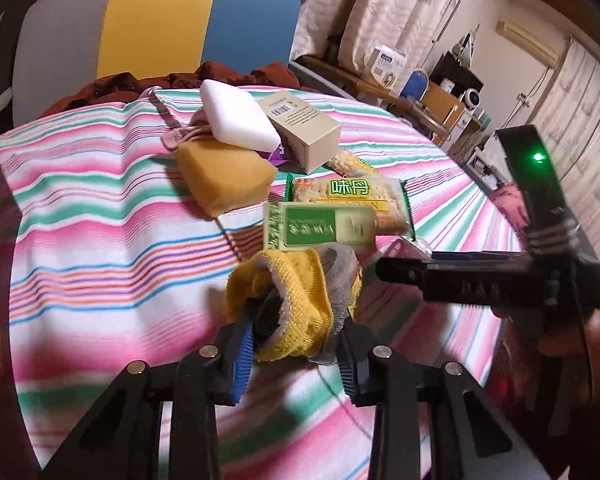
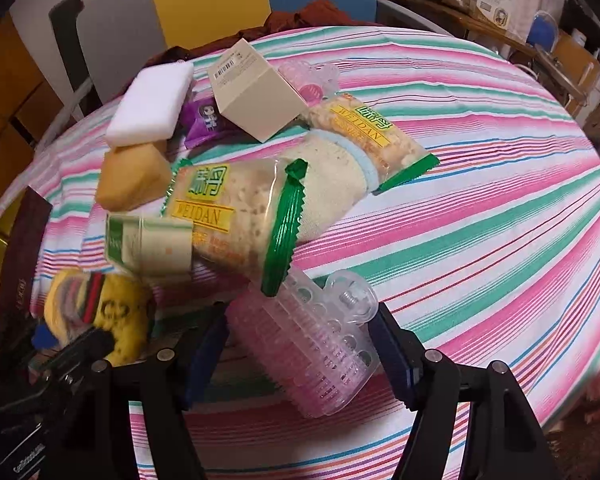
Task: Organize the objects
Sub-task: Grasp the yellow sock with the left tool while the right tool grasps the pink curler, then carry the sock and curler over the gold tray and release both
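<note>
My left gripper [image 1: 296,344] is shut on a yellow knitted sock [image 1: 288,304], held above the striped cloth. The sock also shows in the right wrist view [image 2: 112,316] at lower left. My right gripper [image 2: 300,356] is shut on a clear pink plastic brush [image 2: 312,344]. A pile lies beyond: a Weidan cracker packet [image 2: 228,216], a second one [image 2: 364,132], a green-and-cream box [image 1: 320,228], a beige carton [image 1: 304,128], a white sponge [image 1: 236,116], a yellow sponge [image 1: 224,176], a purple packet [image 2: 206,118] and a cream towel roll [image 2: 332,172].
The round table carries a pink, green and white striped cloth [image 2: 480,208]. A chair back [image 1: 160,28] in grey, yellow and blue stands behind it with a dark red cloth [image 1: 228,72]. A cluttered shelf [image 1: 432,88] runs along the right wall.
</note>
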